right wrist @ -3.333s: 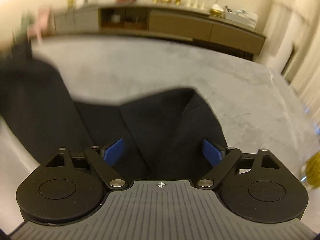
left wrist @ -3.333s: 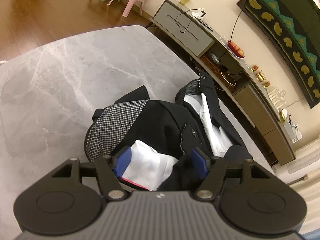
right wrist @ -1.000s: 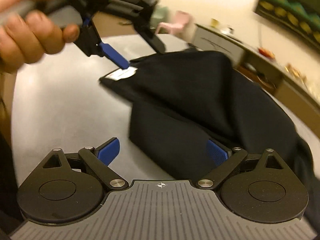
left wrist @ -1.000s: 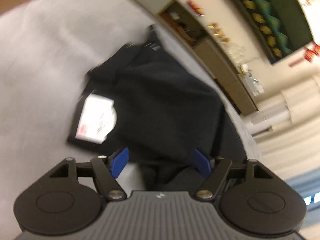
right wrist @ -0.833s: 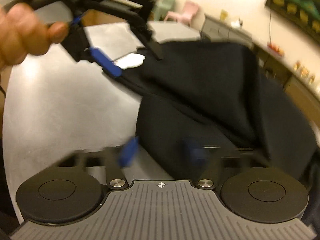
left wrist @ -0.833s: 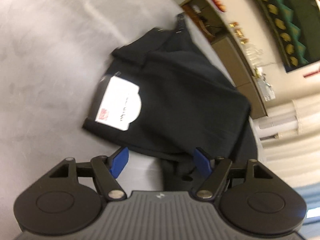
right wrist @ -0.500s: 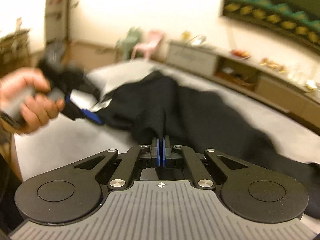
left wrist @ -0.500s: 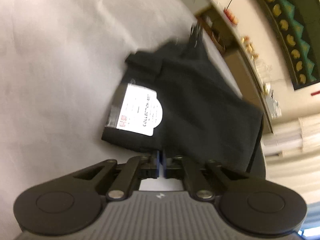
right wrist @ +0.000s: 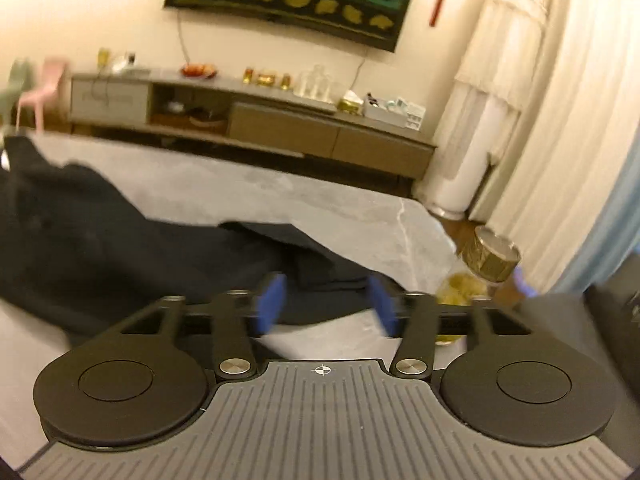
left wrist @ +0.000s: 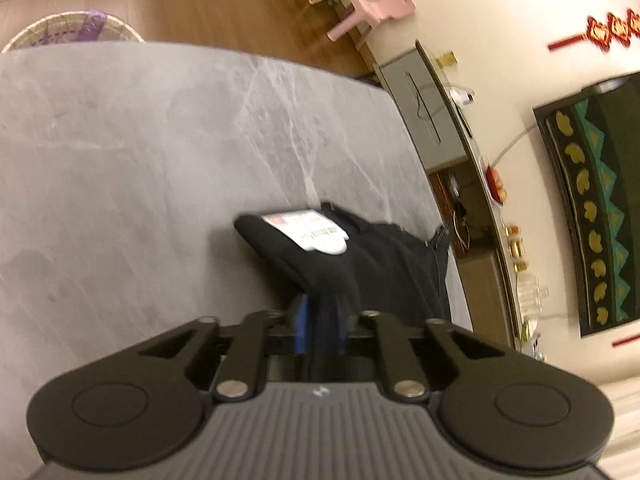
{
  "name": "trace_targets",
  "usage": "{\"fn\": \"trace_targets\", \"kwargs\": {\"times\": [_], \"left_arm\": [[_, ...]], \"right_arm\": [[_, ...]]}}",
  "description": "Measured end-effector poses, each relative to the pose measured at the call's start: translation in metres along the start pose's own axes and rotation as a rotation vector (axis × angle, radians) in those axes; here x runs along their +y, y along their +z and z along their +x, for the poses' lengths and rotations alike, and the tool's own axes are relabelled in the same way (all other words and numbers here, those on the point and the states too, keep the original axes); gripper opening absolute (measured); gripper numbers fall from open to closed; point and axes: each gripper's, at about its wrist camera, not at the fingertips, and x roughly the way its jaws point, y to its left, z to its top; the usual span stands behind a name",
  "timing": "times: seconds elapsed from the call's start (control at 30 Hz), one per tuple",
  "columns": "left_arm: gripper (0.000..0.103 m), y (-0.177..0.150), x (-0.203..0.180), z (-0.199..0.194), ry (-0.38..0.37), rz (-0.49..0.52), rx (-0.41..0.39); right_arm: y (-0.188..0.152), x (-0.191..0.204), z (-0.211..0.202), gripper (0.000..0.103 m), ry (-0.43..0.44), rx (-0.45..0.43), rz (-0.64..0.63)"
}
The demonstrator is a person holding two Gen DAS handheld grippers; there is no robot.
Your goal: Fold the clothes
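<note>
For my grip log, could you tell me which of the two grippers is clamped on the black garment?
The left gripper: its blue pads pinch the black garment, while the right gripper is open above it.

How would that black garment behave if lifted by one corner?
Probably floppy: the black garment sags from the left claw that pinches it. It lies in soft folds on the grey table, so the rest would likely trail behind.

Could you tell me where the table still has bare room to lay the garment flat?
The grey marble table is bare left of the black garment, out to its far edge. A smaller strip lies behind the garment. The corner by the gold-lidded jar is crowded.
</note>
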Motion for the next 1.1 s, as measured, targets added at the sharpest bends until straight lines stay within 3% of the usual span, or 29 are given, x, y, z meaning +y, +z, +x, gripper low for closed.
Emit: {"fn": "trace_targets", "kwargs": {"times": [0.03, 0.13, 0.23, 0.43, 0.47, 0.5, 0.53, 0.57, 0.63, 0.67, 0.7, 0.73, 0.77, 0.8, 0.87, 1.03, 1.1], "left_arm": [[0.029, -0.004, -0.005, 0.001, -0.007, 0.006, 0.017], [0.044, -0.010, -0.013, 0.009, -0.028, 0.067, 0.098], [0.056, -0.017, -0.033, 0.025, -0.025, 0.143, 0.151], [0.053, -0.026, -0.054, 0.044, 0.047, 0.260, 0.142], [0.049, -0.027, -0.054, 0.046, 0.057, 0.268, 0.136], [0.034, -0.028, -0.054, 0.047, 0.064, 0.275, 0.133], [0.019, -0.029, -0.054, 0.050, 0.078, 0.281, 0.132], [0.016, -0.029, -0.053, 0.050, 0.095, 0.285, 0.120], [0.009, -0.027, -0.048, 0.048, 0.135, 0.280, 0.084], [0.008, -0.024, -0.044, 0.046, 0.158, 0.272, 0.058], [0.007, -0.021, -0.040, 0.043, 0.182, 0.263, 0.033], [0.006, -0.017, -0.036, 0.041, 0.213, 0.245, 0.011], [0.006, -0.013, -0.029, 0.037, 0.228, 0.225, -0.018], [0.006, -0.010, -0.026, 0.032, 0.241, 0.217, -0.037], [0.006, -0.006, -0.020, 0.025, 0.265, 0.202, -0.069], [0.006, -0.002, -0.013, 0.015, 0.265, 0.167, -0.073], [0.006, -0.003, -0.015, 0.014, 0.260, 0.165, -0.063]], "right_arm": [[-0.002, 0.005, 0.006, 0.074, 0.015, 0.021, 0.007], [-0.013, 0.011, 0.024, 0.082, 0.037, 0.110, -0.002], [-0.025, 0.017, 0.042, 0.085, 0.059, 0.199, -0.012], [-0.047, 0.027, 0.080, 0.087, 0.096, 0.393, -0.044], [-0.052, 0.026, 0.085, 0.087, 0.096, 0.443, -0.065], [-0.055, 0.024, 0.091, 0.087, 0.097, 0.471, -0.075], [-0.059, 0.023, 0.100, 0.079, 0.112, 0.493, -0.066], [-0.062, 0.022, 0.108, 0.074, 0.136, 0.515, -0.049], [-0.060, 0.019, 0.117, 0.040, 0.226, 0.508, 0.035], [-0.058, 0.021, 0.119, 0.035, 0.251, 0.497, 0.050], [-0.055, 0.027, 0.123, 0.026, 0.254, 0.482, 0.024], [-0.053, 0.033, 0.126, 0.011, 0.267, 0.466, 0.001], [-0.050, 0.040, 0.131, 0.004, 0.297, 0.447, -0.010], [-0.048, 0.046, 0.135, 0.003, 0.313, 0.427, -0.021], [-0.045, 0.051, 0.140, 0.001, 0.268, 0.403, -0.038], [-0.051, 0.025, 0.142, 0.000, -0.046, 0.385, -0.040], [-0.055, 0.008, 0.137, 0.000, -0.114, 0.373, -0.019]]}}
